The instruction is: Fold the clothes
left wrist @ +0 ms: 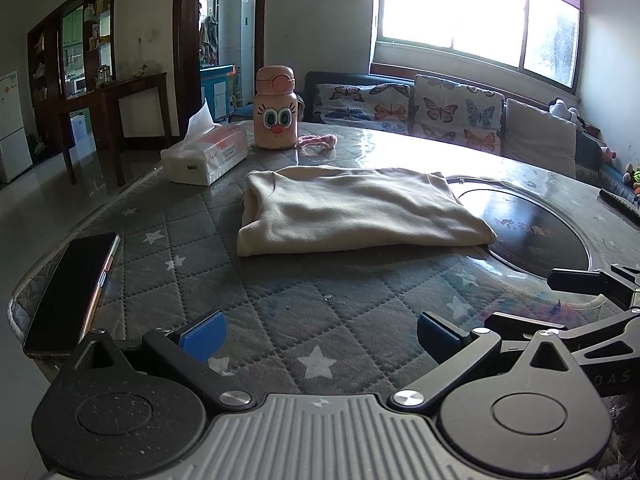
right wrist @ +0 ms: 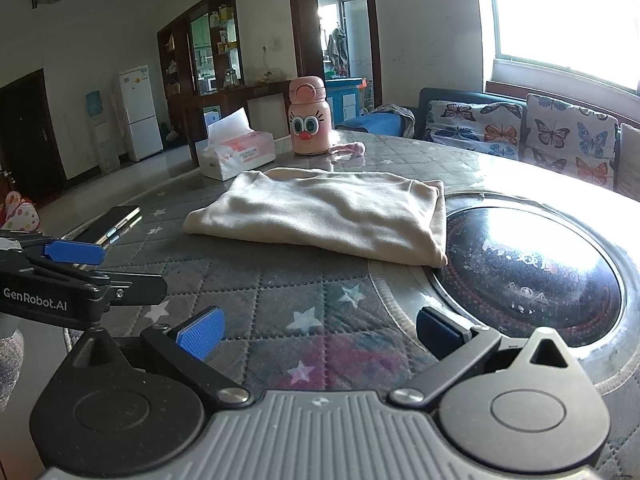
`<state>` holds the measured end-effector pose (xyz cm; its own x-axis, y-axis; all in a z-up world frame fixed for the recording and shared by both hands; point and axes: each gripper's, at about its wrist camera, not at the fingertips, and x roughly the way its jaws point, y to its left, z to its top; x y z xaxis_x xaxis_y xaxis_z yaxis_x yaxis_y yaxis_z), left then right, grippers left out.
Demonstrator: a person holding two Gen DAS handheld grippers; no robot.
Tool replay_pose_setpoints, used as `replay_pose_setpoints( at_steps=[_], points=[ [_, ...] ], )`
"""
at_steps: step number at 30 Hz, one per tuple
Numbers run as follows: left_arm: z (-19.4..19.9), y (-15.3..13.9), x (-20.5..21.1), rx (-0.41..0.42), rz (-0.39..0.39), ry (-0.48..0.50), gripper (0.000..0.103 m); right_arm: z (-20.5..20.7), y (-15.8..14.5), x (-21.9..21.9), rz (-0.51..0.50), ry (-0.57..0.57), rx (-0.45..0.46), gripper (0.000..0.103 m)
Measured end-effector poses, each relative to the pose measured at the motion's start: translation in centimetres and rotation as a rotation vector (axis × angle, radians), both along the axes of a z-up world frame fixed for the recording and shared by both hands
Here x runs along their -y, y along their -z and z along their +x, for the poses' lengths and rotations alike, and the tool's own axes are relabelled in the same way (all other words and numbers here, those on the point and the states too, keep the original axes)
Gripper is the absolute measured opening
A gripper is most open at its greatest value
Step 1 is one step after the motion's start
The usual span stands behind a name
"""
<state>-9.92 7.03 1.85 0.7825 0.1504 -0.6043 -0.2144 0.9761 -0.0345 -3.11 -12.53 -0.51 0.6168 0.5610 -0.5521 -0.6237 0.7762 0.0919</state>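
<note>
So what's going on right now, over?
Both tongs, left and right, open, empty. Cream garment lies folded on table, untouched. Phone off left; nothing blocking.

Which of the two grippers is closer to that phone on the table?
The left. The phone lies just beside the left gripper, on its left. The right gripper sits farther right, with the left gripper between it and the phone.
</note>
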Motion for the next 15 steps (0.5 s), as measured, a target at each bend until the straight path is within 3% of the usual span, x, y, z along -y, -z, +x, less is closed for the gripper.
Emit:
replay_pose_setpoints(
  at_steps=[15],
  points=[
    [-0.03, 0.15, 0.16, -0.002, 0.0, -0.01, 0.103, -0.39, -0.15, -0.11, 0.004, -0.003, 0.001, 0.103]
  ],
)
